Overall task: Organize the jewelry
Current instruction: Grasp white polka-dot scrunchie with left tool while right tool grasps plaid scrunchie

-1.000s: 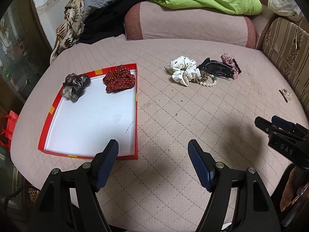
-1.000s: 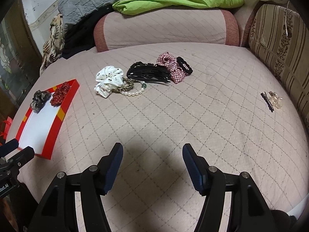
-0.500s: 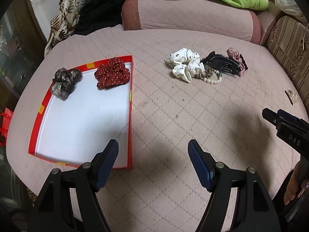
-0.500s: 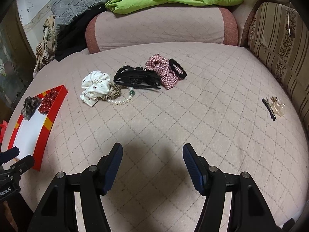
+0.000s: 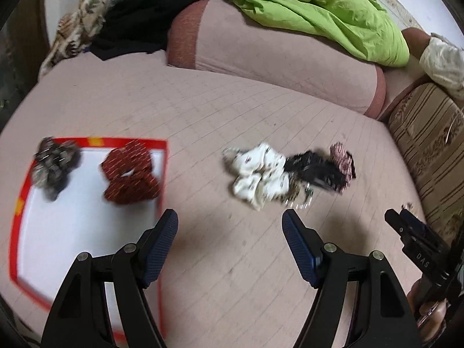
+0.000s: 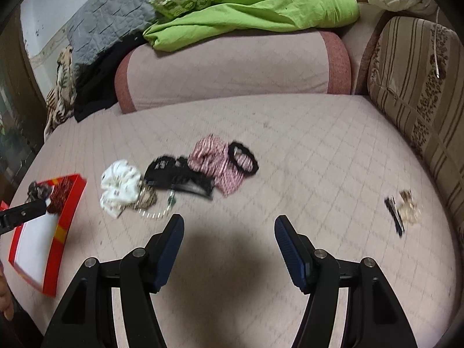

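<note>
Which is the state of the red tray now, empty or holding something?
Holding something: the red tray has a dark red scrunchie and a grey-brown scrunchie at its far end; the rest is bare.

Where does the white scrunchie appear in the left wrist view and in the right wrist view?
Left wrist view: white scrunchie, right of centre, beyond the open jaws.
Right wrist view: white scrunchie, left of centre, right of the red tray.
Shared landmark: the black hair claw lies against the scrunchie's right side in both.
</note>
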{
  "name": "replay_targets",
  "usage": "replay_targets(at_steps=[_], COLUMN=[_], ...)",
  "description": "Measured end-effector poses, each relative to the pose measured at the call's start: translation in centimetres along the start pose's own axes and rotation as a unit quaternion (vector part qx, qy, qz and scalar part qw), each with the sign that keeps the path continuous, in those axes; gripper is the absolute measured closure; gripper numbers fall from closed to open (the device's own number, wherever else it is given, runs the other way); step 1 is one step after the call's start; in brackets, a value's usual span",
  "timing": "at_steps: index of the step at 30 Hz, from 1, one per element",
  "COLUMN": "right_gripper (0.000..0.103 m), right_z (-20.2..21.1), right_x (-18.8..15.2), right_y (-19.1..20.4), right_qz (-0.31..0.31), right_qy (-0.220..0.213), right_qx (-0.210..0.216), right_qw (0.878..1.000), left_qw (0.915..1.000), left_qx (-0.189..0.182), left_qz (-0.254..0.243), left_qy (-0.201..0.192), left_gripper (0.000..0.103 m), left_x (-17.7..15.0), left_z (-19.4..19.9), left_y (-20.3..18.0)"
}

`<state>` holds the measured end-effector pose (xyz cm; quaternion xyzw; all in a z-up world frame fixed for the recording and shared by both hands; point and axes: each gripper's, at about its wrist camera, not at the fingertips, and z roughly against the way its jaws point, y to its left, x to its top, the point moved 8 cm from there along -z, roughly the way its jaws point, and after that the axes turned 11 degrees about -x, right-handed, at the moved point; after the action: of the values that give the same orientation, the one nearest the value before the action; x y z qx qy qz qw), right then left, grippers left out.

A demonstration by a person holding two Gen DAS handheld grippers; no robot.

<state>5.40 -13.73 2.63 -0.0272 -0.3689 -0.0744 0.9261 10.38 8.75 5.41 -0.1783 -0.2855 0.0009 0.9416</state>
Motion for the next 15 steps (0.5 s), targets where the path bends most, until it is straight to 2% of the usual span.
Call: replay_targets(at_steps=[4,8,12,15], right_gripper=[0.034,0.034,0.041,0.044], right_z=[-1.8,-3.4,-5.7,-7.9], right_x=[2.2,4.2,5.8,6.5], right_y=[0.0,1.3,3.9,5.0], right_qz=[-0.001,0.002,0.019,0.024], right_qy=[-0.006,-0.003,0.006,0.020], right_qx=[0.014,0.054,0.096,0.098], right_qw=[1.000,0.999,0.995,0.995], left_qw=[0.9997,0.9988,0.9981,0.9976], left_qx=[-0.017,-0.036,-0.049,-0.052], left_qz=[0.007,0.009,0.015,0.013], left_qy=[0.016,0.031,0.036,0.043], left_gripper=[0.030,0.044,0.044,0.044], left_x=[2.0,3.0,4.0,4.2], left_z=[-3.8,-7.1,-10.0,-11.6], left_y=[0.0,-0.1,-0.1,-0.3])
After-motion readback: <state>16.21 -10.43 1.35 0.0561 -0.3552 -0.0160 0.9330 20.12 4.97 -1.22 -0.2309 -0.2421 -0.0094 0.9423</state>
